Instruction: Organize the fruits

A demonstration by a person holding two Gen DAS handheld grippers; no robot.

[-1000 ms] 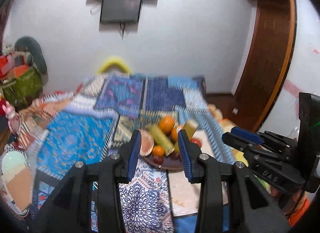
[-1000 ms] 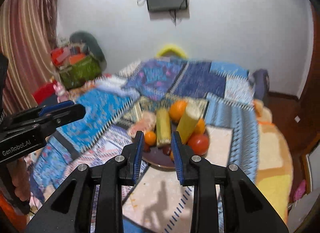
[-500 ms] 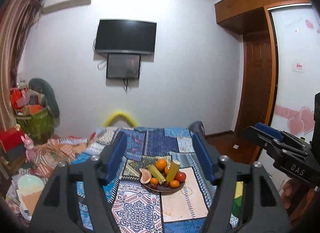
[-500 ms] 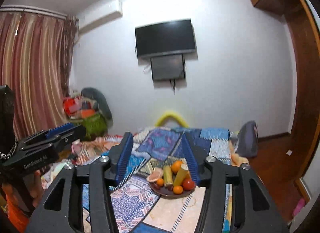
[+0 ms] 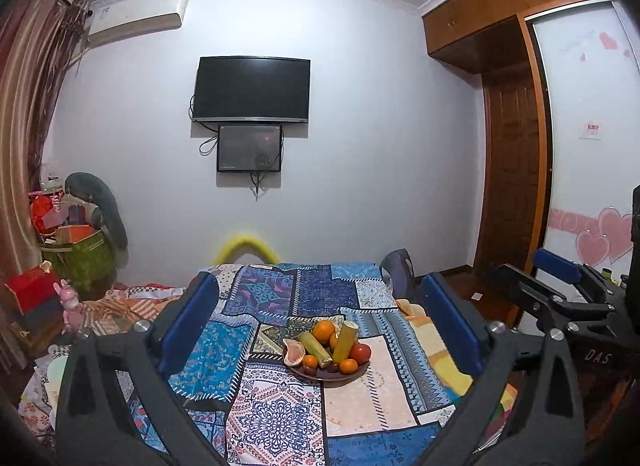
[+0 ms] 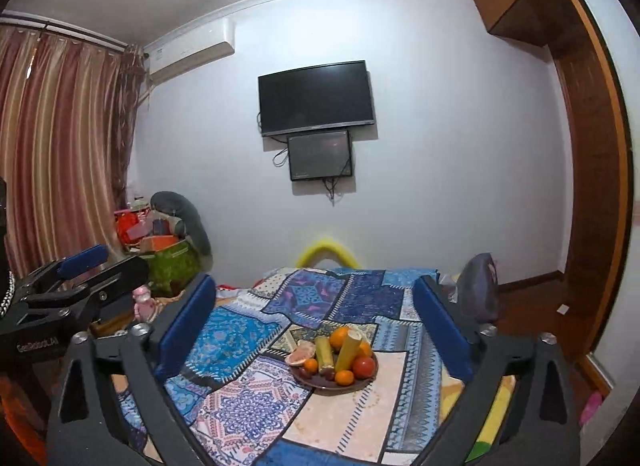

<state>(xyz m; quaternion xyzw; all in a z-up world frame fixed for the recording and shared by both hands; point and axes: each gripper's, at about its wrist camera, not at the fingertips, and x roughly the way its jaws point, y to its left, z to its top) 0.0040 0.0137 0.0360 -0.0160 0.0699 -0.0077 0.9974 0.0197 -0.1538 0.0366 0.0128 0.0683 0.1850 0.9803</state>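
Now the fruit plate (image 5: 326, 374) (image 6: 334, 380) sits on the patchwork blanket (image 5: 276, 406) of the bed, holding oranges (image 5: 323, 331), a tomato (image 5: 360, 352) and a grapefruit half (image 5: 294, 352). Both left tongs (image 5: 320, 324) and right tongs (image 6: 316, 328) are wide apart, gripping nothing, well away from the plate. A television (image 5: 251, 90) hangs on the wall.

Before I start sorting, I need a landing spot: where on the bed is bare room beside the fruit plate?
The beige patch of the quilt, in front and right of the plate, is bare. So is the blue patch to its left. The plate itself is crowded: oranges, a tomato and stalks heaped together. Clutter lines the left wall.
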